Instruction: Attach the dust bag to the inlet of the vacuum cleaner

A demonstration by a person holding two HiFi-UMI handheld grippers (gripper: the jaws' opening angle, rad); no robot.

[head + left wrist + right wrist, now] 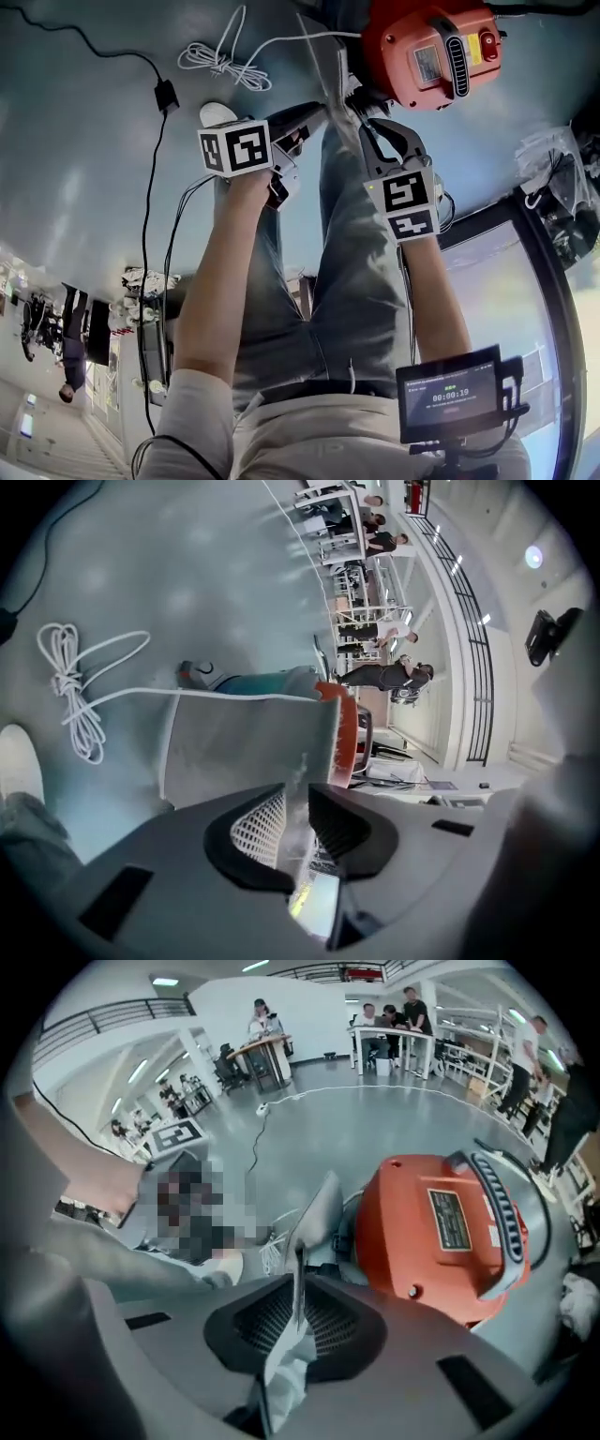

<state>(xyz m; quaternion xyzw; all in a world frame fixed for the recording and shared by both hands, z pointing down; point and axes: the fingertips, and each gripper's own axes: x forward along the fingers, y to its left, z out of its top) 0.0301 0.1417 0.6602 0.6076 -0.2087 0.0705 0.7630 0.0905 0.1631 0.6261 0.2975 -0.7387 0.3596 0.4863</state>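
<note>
The dust bag (326,66) is a flat pouch of pale grey, felt-like cloth, rather limp, with a straight seamed top edge and a slightly fuzzy surface. In the left gripper view it (244,747) shows as a broad panel held up off the floor, one lower corner running down into the jaws. In the right gripper view it (319,1208) is seen edge-on, a thin upright sheet.

It hangs just beside the orange vacuum cleaner (422,52), on the side nearer the left gripper, at or against the machine's body. Whether it meets the inlet cannot be told.

The left gripper (314,114) is clenched on the bag's corner: its pads stand nearly together with cloth filling the narrow gap (300,803). The right gripper (361,108) points steeply down and grasps the bag's other edge — a bunched fold of cloth sits pinched between its ribbed pads and spills out below them (298,1312). So the bag is stretched between the two grippers, just above the vacuum cleaner's (441,1232) near end.

A coiled white cord (220,58) lies on the floor well apart from the bag.
</note>
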